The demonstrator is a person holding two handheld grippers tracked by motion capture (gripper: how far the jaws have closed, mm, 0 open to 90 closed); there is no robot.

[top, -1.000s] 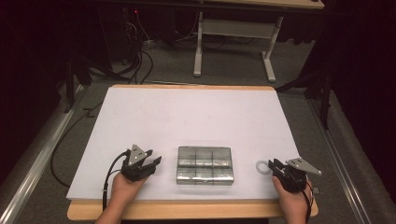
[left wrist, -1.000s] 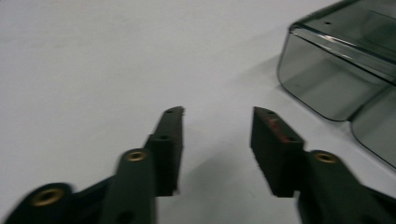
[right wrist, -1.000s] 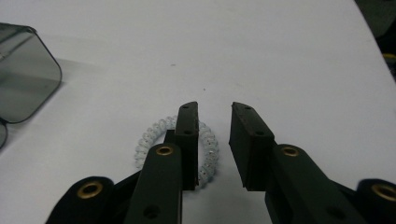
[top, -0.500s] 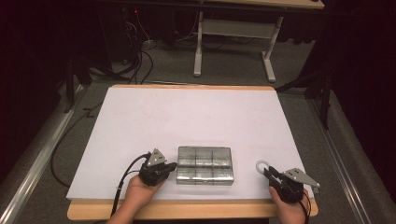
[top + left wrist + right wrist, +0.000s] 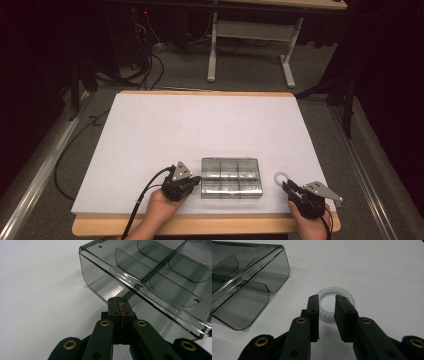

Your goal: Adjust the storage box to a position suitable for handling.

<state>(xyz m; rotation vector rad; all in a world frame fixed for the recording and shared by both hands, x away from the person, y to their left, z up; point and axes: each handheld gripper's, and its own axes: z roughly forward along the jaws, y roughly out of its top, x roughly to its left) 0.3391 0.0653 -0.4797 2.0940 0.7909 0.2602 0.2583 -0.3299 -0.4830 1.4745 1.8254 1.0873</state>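
Note:
A smoky clear compartment box [image 5: 231,177] lies with its lid down near the table's front edge. My left gripper [image 5: 194,181] is shut with nothing in it, and its tips rest against the box's left side. In the left gripper view the closed jaws [image 5: 120,305] meet the box [image 5: 150,277] just under the lid's rim. A white coiled hair tie [image 5: 281,177] lies flat to the right of the box. My right gripper [image 5: 288,188] is open just behind it. In the right gripper view the fingers [image 5: 327,307] straddle the near arc of the hair tie [image 5: 336,288], beside the box [image 5: 249,290].
The white table top [image 5: 200,130] stretches far behind the box. Its wooden front edge [image 5: 210,225] runs right under both hands. Cables trail off the left gripper over the front edge, and a desk frame [image 5: 250,45] stands on the floor beyond the table.
My left gripper has slid right until its shut tips reach the box's left side. My right gripper has drawn slightly back toward the front edge. The hair tie has stayed put.

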